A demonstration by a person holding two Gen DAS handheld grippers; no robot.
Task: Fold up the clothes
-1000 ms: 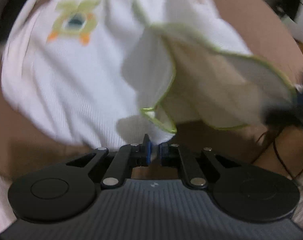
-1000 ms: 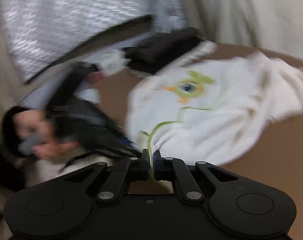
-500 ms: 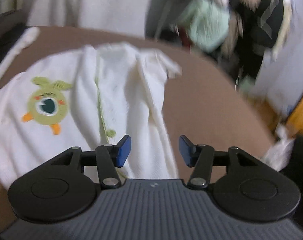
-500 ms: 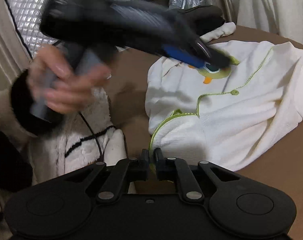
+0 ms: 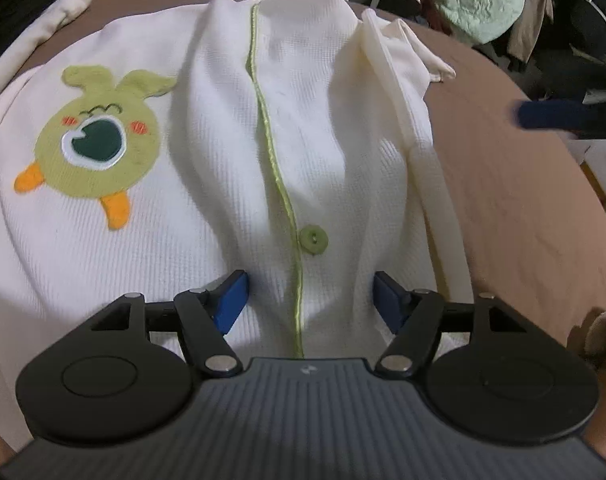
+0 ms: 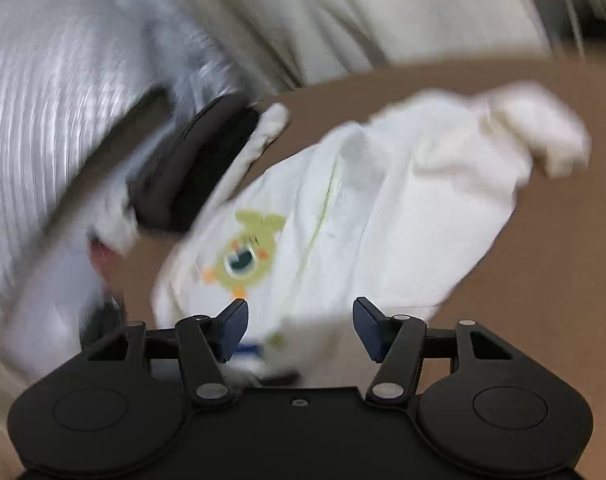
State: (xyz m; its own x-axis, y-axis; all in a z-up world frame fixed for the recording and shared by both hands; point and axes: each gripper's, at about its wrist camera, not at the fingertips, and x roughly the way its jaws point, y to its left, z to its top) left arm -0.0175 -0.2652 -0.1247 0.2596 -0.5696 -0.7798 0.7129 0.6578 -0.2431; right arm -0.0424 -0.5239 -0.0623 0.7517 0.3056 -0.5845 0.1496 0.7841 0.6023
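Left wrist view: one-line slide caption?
Left gripper opening above the white shirt, straddling its green-piped placket near the green button.

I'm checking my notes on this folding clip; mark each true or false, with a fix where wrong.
1. The white garment lies on a brown table. True.
2. The left gripper is clamped on the hem. False: its jaws are opening, pads apart over the cloth.
3. The cartoon patch is blue. False: green with orange feet.
4. A green button sits beside the green piping. True.
5. The right gripper grips a sleeve. False: its jaws are opening, gripping nothing.
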